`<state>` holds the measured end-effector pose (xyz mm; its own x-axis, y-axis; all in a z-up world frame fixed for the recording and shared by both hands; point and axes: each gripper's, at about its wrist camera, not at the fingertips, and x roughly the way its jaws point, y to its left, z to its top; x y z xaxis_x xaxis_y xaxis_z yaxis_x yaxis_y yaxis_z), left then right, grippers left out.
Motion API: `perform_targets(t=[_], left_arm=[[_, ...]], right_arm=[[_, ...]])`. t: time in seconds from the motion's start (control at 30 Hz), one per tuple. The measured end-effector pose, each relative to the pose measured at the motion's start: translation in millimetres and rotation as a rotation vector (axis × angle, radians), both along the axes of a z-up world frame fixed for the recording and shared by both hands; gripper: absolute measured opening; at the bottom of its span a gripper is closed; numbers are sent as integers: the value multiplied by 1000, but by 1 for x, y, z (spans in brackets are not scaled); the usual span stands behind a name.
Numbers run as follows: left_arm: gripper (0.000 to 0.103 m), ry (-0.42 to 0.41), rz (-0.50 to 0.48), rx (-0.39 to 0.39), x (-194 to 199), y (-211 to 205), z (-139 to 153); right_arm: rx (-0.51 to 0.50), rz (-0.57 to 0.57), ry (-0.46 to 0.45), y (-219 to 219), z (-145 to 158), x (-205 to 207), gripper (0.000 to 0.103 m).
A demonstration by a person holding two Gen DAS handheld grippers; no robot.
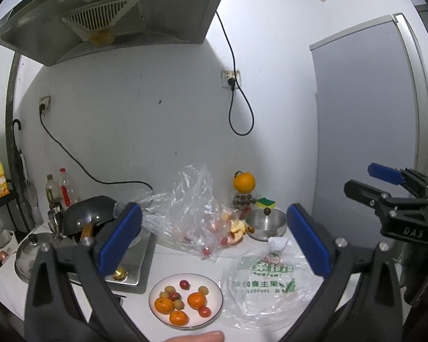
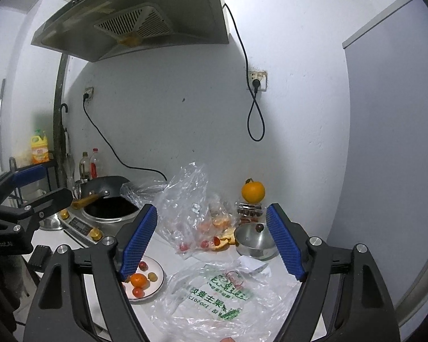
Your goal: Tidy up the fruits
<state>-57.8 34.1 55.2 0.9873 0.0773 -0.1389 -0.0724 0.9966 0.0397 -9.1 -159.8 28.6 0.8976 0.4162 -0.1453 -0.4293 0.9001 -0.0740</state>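
Observation:
A white plate (image 1: 214, 285) on the counter holds three tangerines (image 1: 197, 299), small red tomatoes (image 1: 184, 284) and pale round fruits. It also shows in the right wrist view (image 2: 159, 273), partly behind a finger. A crumpled clear bag (image 1: 191, 216) behind it holds more fruit and peel. A flat printed plastic bag (image 1: 271, 279) lies right of the plate. A big orange (image 1: 244, 181) sits on a stand at the back. My left gripper (image 1: 214, 245) is open and empty, above the plate. My right gripper (image 2: 211, 242) is open and empty, over the printed bag (image 2: 214, 293).
A black wok (image 1: 88, 213) sits on a steel stove (image 1: 131, 265) at the left, with a pot lid (image 1: 28, 253) and bottles (image 1: 62, 191) nearby. A small steel pot (image 1: 266, 223) stands at the back right beside a sponge (image 1: 266, 201). A grey fridge (image 1: 368, 114) is at the right.

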Motion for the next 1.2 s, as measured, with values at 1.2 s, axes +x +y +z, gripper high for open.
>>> perform_targets(t=[1.2], left_arm=[[102,8,-19,9,15,-9,-1]], right_arm=[[17,-16,13,-8,-2,12,82]])
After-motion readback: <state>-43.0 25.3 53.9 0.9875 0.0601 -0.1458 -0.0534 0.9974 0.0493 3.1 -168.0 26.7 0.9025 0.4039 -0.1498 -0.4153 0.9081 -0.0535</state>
